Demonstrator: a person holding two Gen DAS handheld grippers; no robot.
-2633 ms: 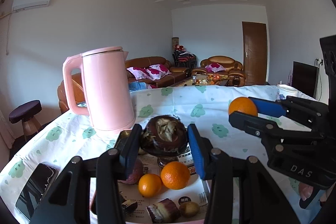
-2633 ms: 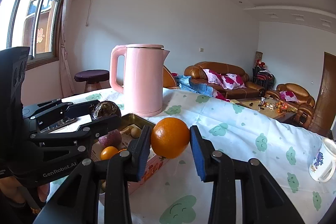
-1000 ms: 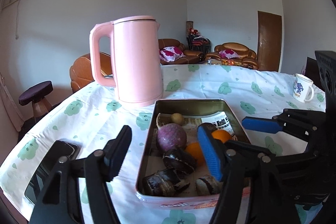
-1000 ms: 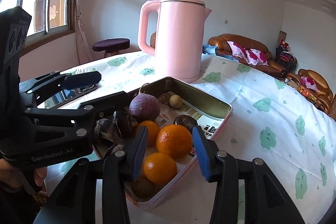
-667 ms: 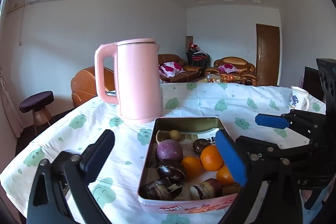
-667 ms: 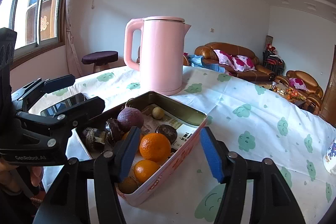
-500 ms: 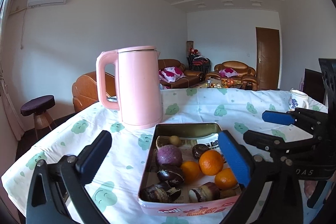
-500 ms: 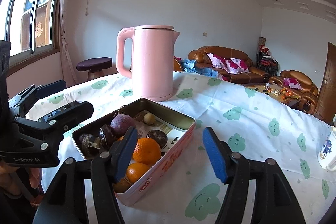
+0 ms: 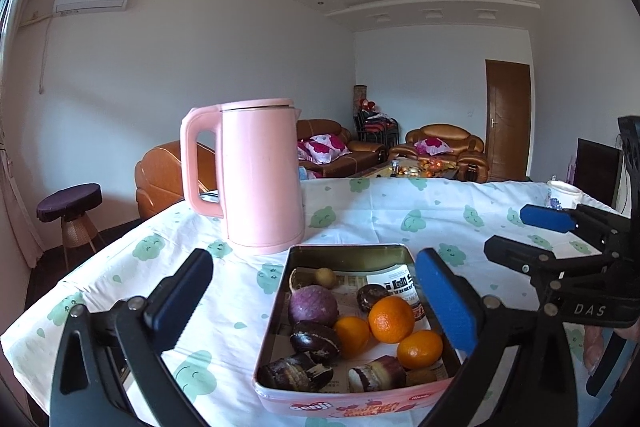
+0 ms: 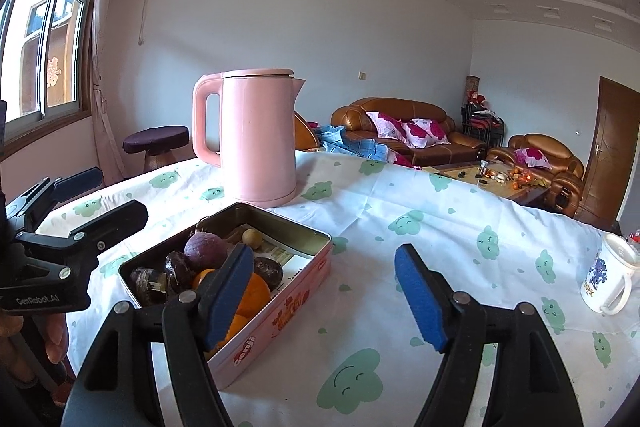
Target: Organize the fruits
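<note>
The fruit tin (image 9: 362, 259) sits near the tabletop (image 10: 400, 327) front edge, with bare cloth to its right. The left hand-held gripper (image 9: 316, 303) is spread wide, empty. The right hand-held gripper's (image 10: 326, 297) jaws are opening, empty; oranges (image 9: 391, 319) lie inside the tin.

Both tongs are black plastic frames with silver screws and blue ribbed pads. The left tongs (image 9: 314, 301) carry white "GenRobot.AI" lettering; the right tongs (image 10: 324, 291) show "DAS" at three o'clock.
</note>
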